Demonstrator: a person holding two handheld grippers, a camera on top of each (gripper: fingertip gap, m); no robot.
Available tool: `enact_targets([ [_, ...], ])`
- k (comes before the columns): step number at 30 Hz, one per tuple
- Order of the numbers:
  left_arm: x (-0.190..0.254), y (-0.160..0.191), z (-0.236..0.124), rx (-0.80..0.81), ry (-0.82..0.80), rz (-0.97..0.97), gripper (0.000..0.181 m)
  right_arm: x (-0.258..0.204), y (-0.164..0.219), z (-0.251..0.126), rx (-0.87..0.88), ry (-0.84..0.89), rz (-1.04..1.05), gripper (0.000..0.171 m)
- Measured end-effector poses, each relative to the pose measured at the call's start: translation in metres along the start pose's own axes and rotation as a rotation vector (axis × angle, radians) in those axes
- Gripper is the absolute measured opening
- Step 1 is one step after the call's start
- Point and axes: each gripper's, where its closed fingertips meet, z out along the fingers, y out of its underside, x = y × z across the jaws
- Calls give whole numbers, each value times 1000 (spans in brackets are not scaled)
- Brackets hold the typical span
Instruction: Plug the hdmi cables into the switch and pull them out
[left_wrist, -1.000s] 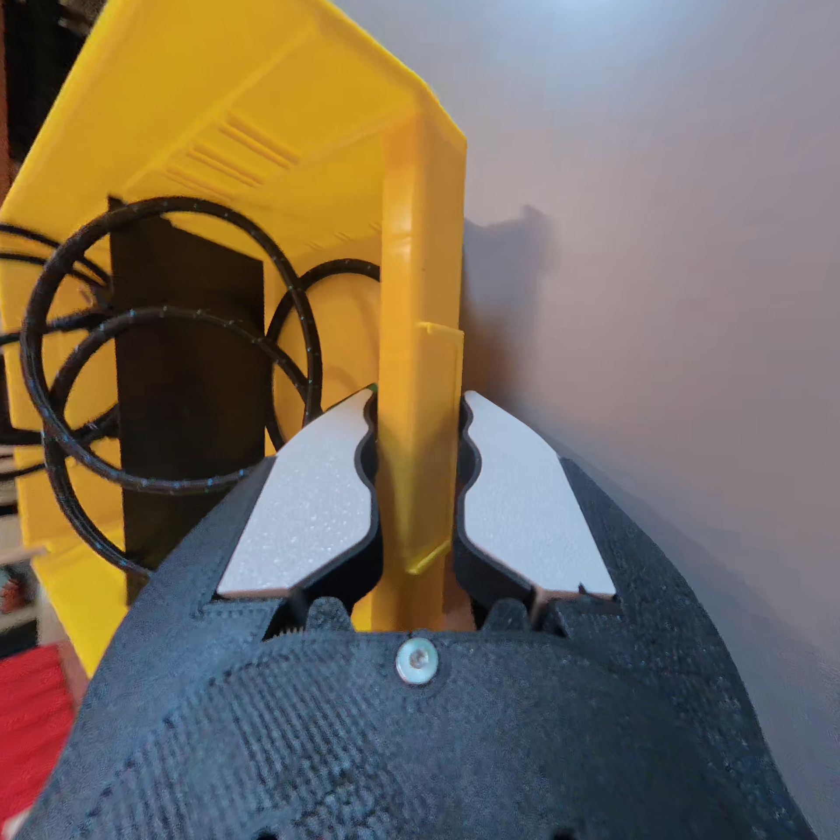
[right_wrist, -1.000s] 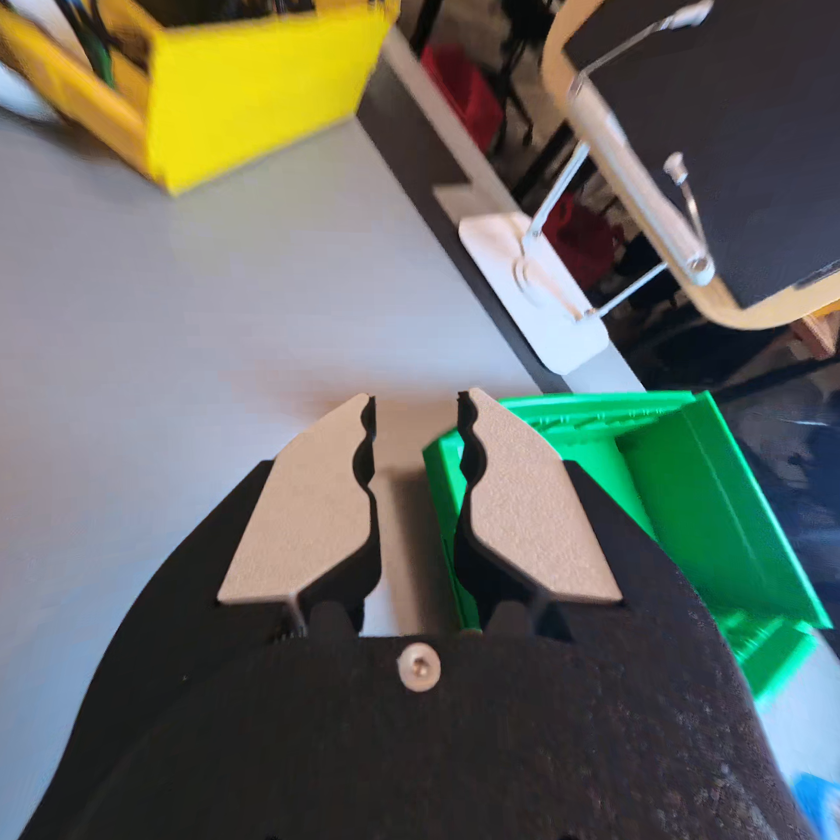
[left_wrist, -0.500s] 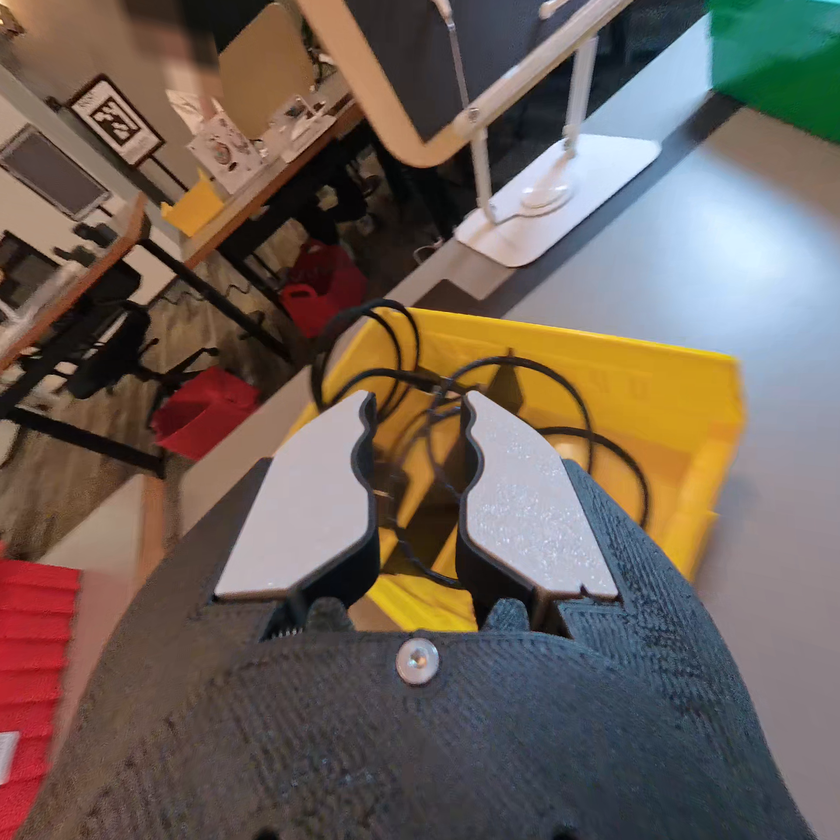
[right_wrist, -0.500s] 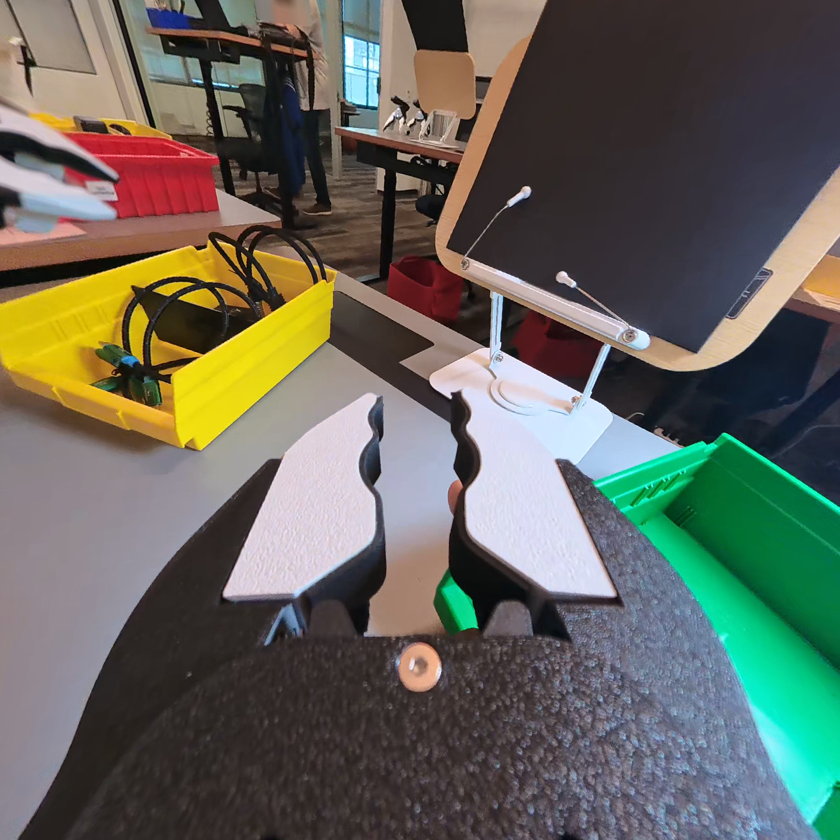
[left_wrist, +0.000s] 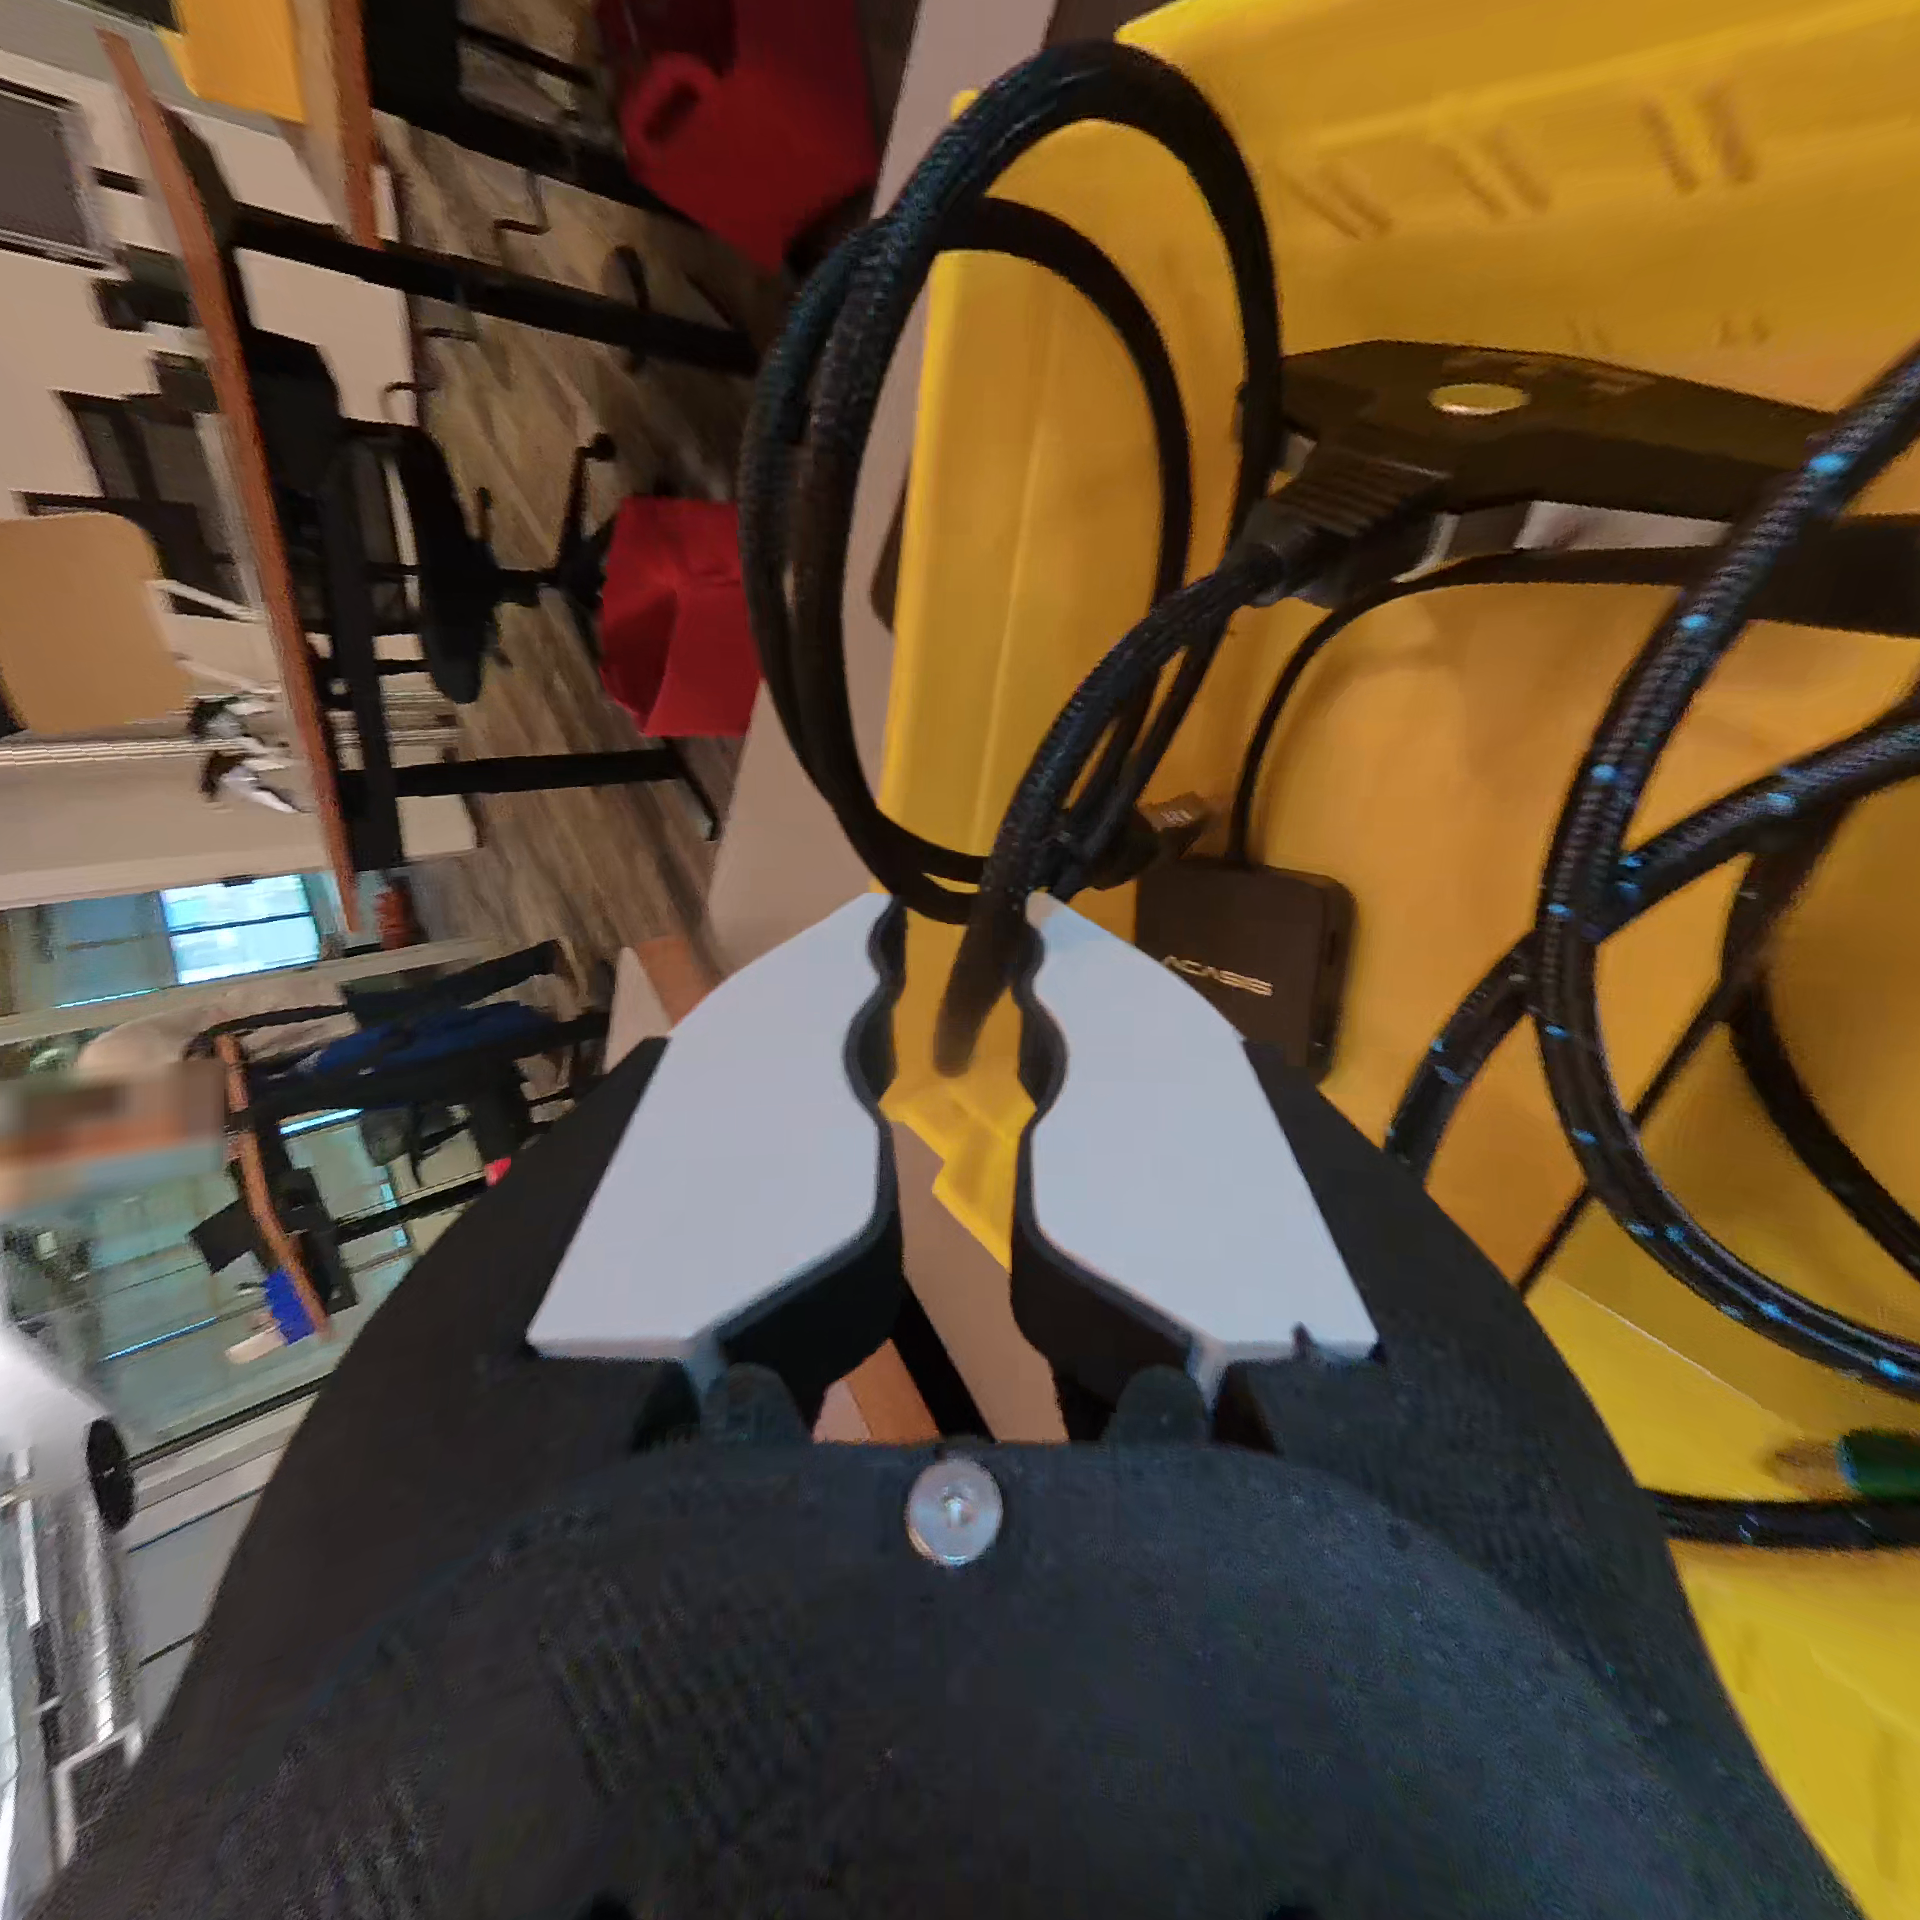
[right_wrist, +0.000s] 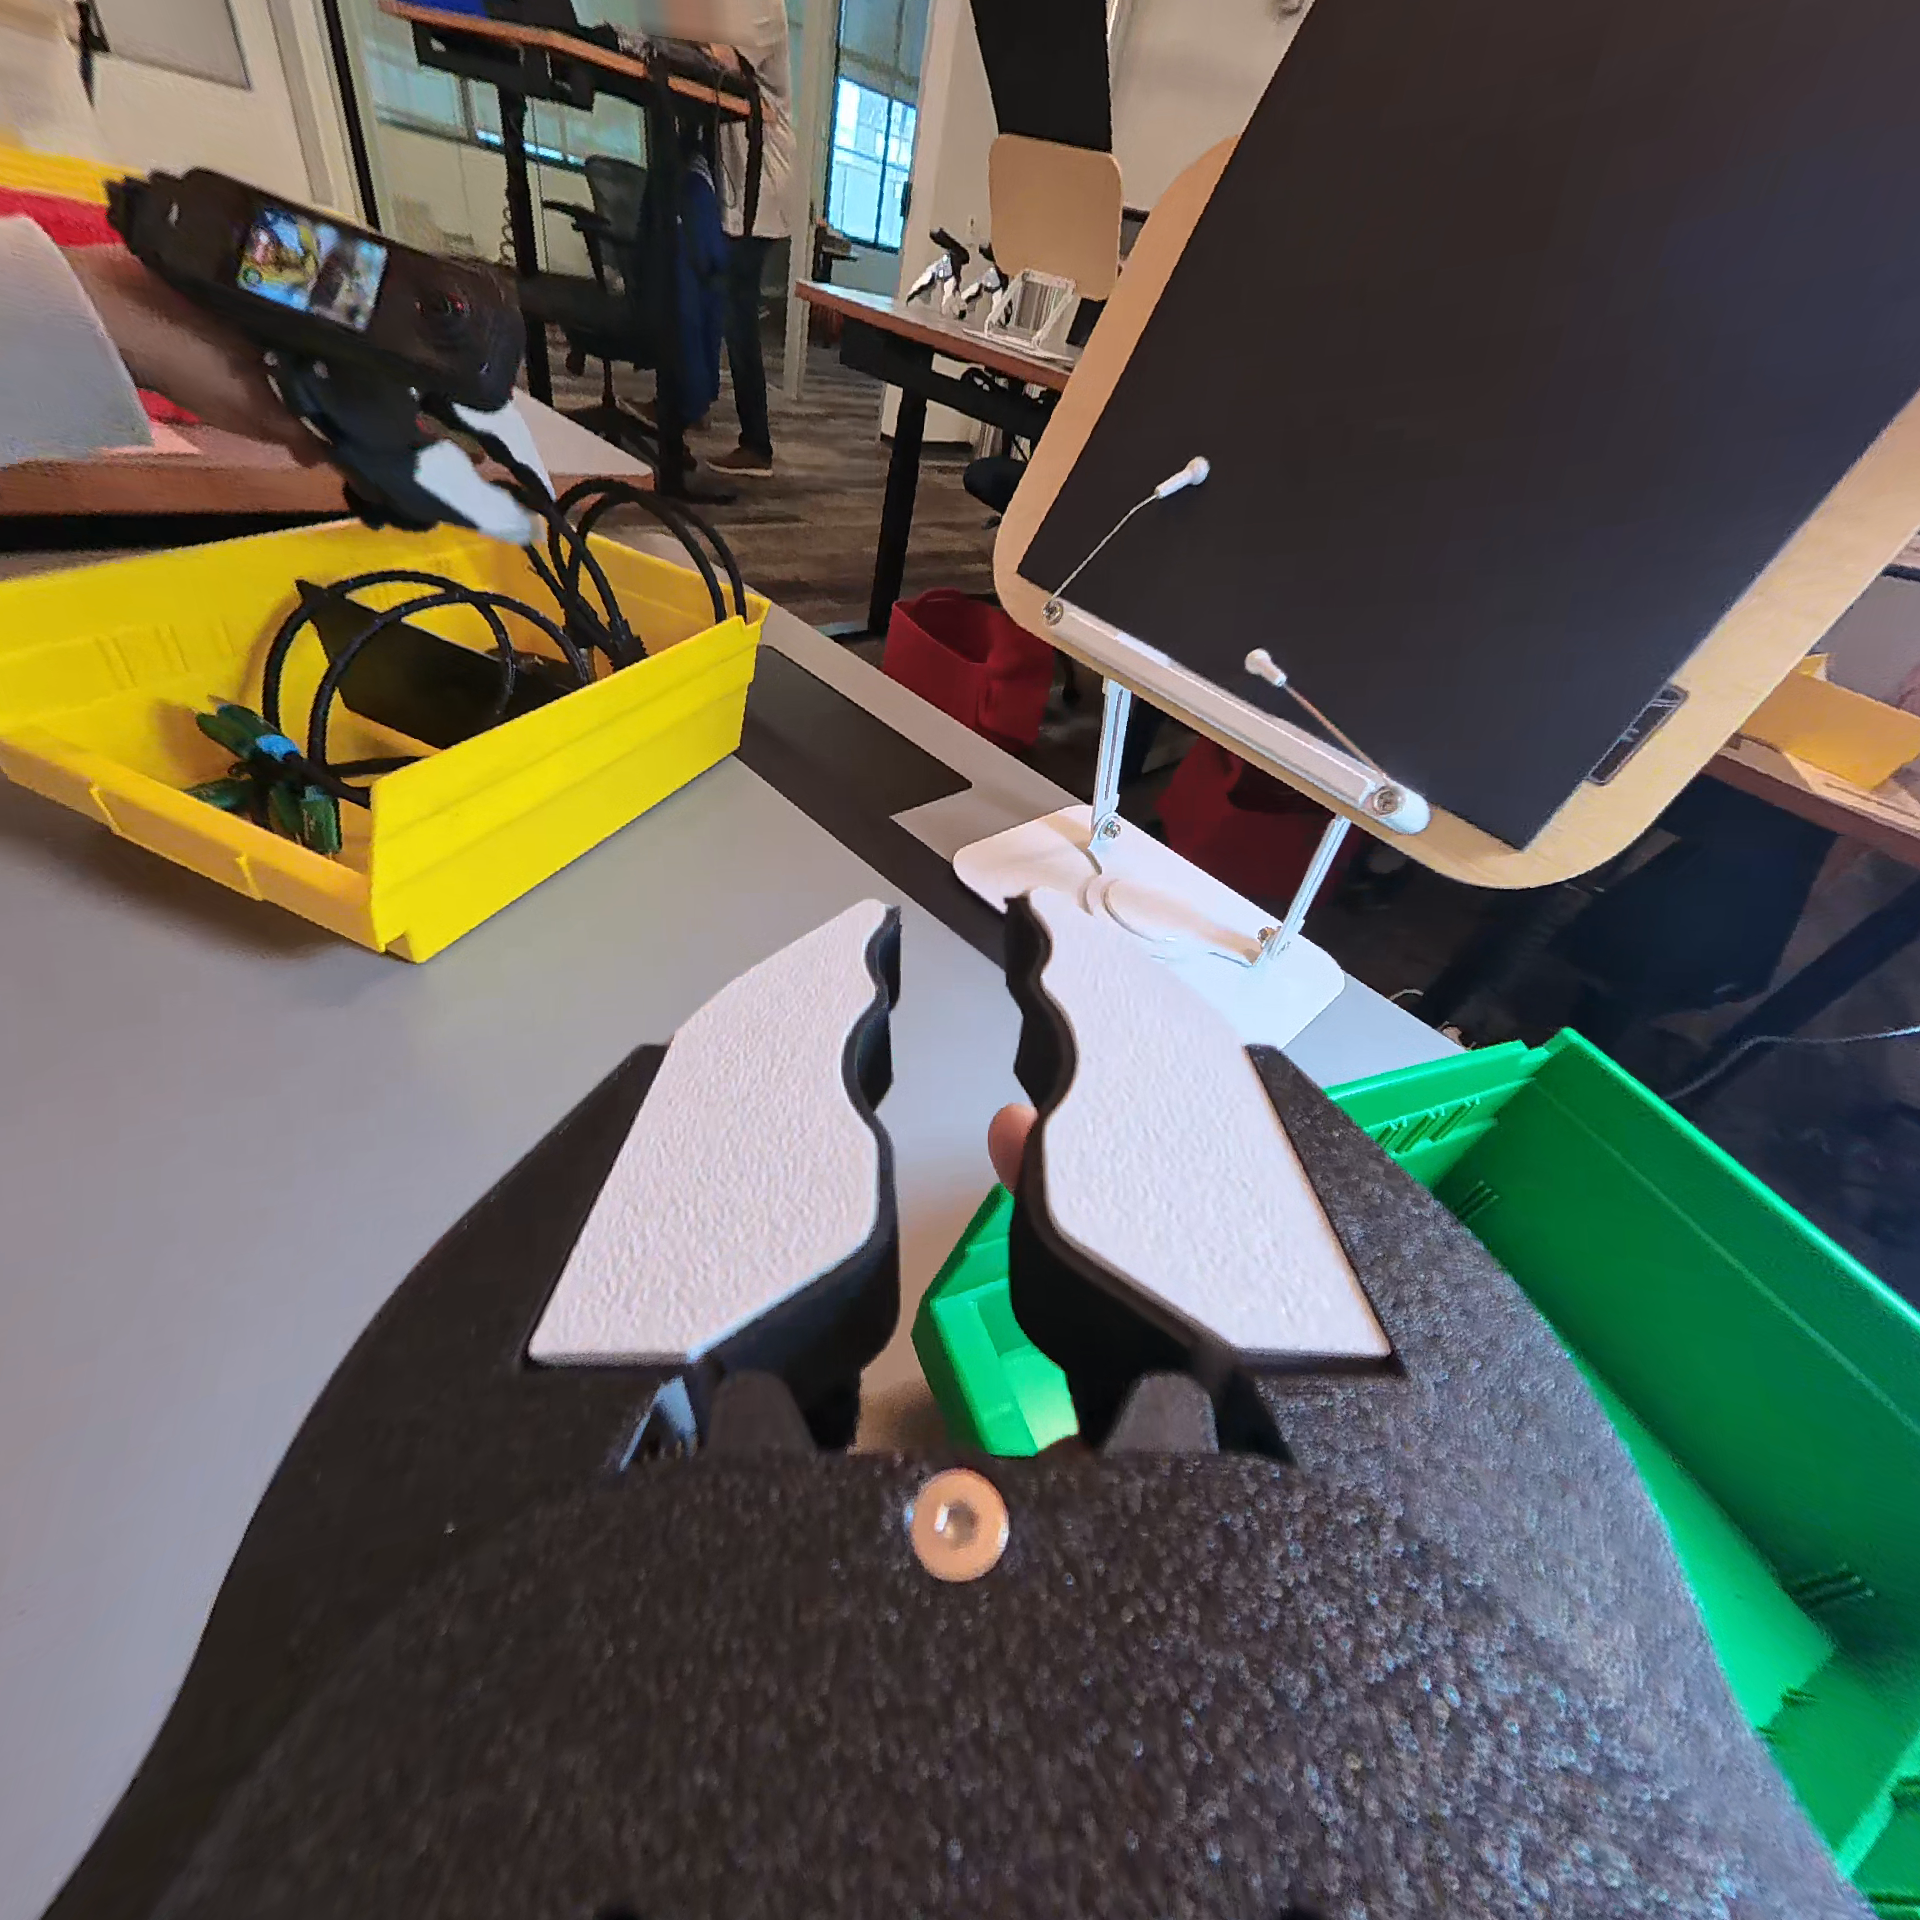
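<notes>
While the left gripper (left_wrist: 961, 925) holds its jaws narrowly apart around a black braided hdmi cable (left_wrist: 977, 997) (contact unclear), the step looks like fetching it from the yellow bin (right_wrist: 540, 800). Cable runs lengthwise between the fingers. Next: close, lift. Switch (left_wrist: 1247, 935) lies just beyond. Right gripper (right_wrist: 951, 914) idles, jaws apart, empty.

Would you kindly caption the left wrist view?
Open left gripper straddles a black braided cable looped over the yellow bin's rim.

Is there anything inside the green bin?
No. In the right wrist view, the part of the green bin that shows is bare, though the right gripper hides its near corner.
</notes>
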Motion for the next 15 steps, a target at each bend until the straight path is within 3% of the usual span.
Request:
enact_targets([
  [2,0,-3,-3,30,11,-12,4,0,4,3,-13,-1,-2,19],
  [15,-59,-7,-52,266,-157,-357,5,-5,4,7,-14,-11,18,16],
])
